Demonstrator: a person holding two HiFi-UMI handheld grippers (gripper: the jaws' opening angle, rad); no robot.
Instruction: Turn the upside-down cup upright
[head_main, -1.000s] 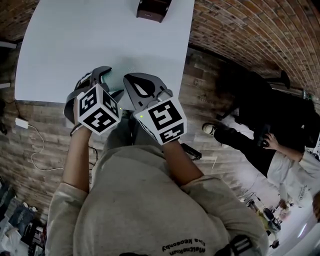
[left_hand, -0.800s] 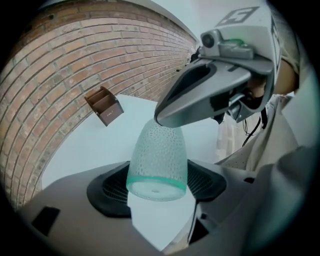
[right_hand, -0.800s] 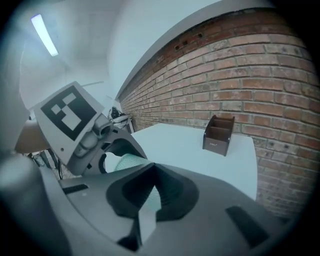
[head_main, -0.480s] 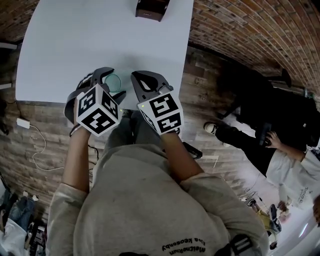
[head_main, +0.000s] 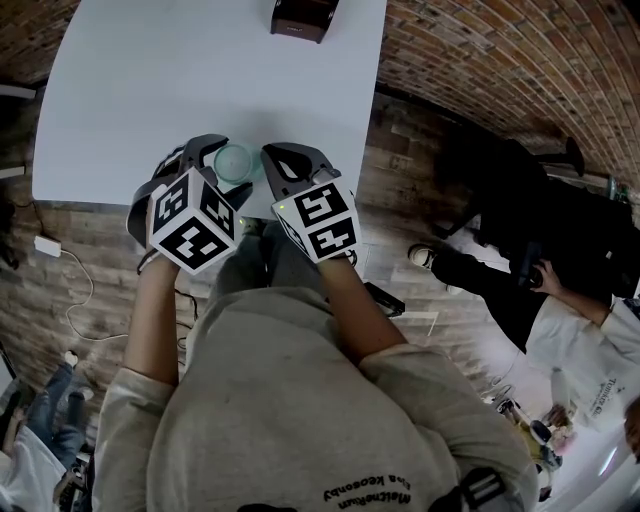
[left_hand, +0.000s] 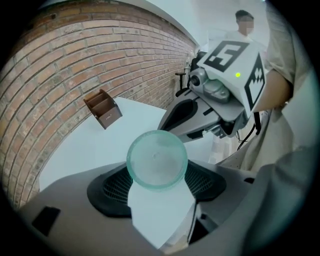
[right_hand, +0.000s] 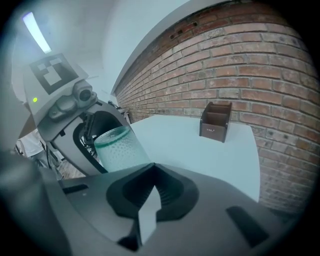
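Ok so on the left, the left gripper (head_main: 224, 168) has its tongs pinching the cup (left_hand: 156, 159), pads on both sides of the see-through greenish wall. The cup is right at the near edge of the white table (head_main: 150, 90), and from the head view I'm looking straight down on its round end. Honestly can't tell for sure which end is up. Just to its right, the right gripper (right_hand: 152, 169) sits close beside it with its tongs pressed together and nothing in them, so it looks like it's only along for the ride. My read is we're at the grab-and-flip step: the grip is made, the turning itself is what's left or half done. The next move probably calls for lifting the cup clear of the tabletop, rolling the left wrist over, then setting it down flat before letting go. Room-wise: the near edge is the thing to watch, because a sloppy set-down there could tip the cup off onto the floor, so I'd place it a bit farther in. Plenty of bare table to the left and far side. The only other thing on it is a brown wooden box (head_main: 303, 15) at the far edge, well apart. A seated person (head_main: 520, 250) is off to the right, well clear of the table.
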